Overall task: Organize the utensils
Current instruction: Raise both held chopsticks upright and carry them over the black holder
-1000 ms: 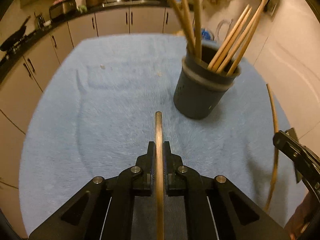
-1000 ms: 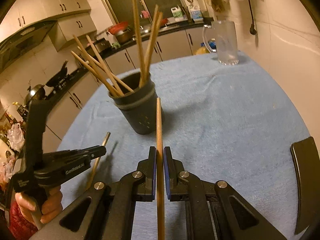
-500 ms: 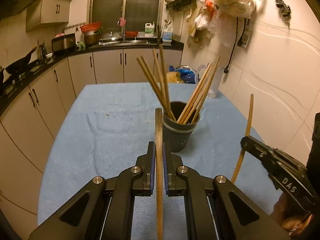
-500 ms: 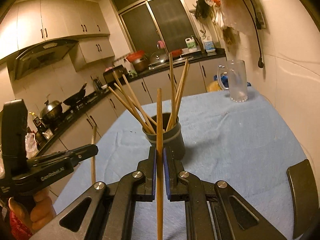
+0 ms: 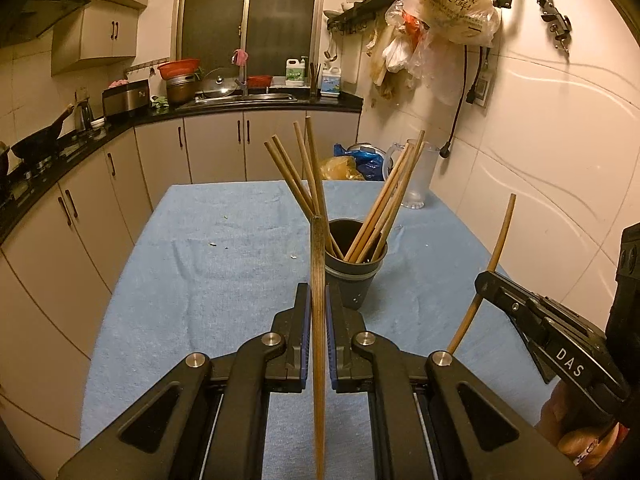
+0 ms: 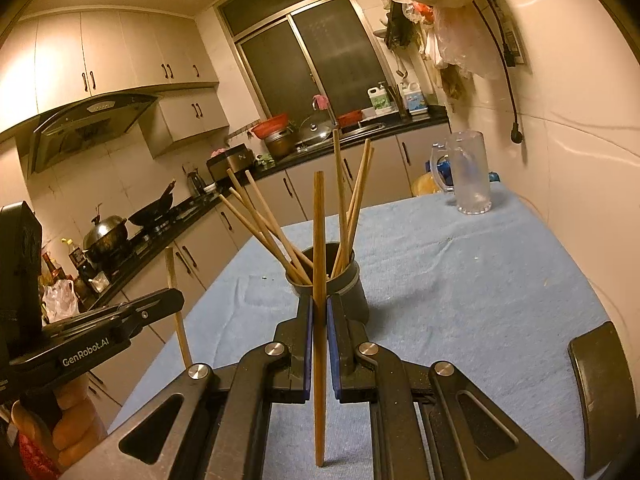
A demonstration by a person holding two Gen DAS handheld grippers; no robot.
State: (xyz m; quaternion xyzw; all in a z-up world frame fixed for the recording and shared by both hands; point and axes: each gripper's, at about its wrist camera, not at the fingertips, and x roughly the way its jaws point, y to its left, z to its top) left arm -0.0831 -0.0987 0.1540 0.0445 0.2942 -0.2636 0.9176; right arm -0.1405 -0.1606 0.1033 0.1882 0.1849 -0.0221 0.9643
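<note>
Both grippers, left gripper (image 5: 318, 312) and right gripper (image 6: 319, 320), are each clamping one chopstick (image 5: 319, 300) and lifting clear of the table, so the cup (image 5: 354, 276) mid-frame is looking like the next stop.

There are two claws, the left claw (image 5: 318, 308) and the right claw (image 6: 319, 312). Each pinches one wooden chopstick (image 5: 319, 272) (image 6: 319, 220), so two are held. One dark utensil holder (image 6: 352, 292) stands on the bench. The loose chopsticks (image 6: 260, 224) in it number at least six: three lean left, one stands near upright and two lean right. Where they cross, the exact count cannot be told. One blue cloth (image 5: 220, 280) covers the bench and one clear glass mug (image 6: 472, 176) stands on it. The far counter carries two detergent bottles (image 6: 378, 100) and one glass lid (image 6: 316, 126). The stove bears one wok (image 6: 154, 208) and one lidded pot (image 6: 106, 234).
</note>
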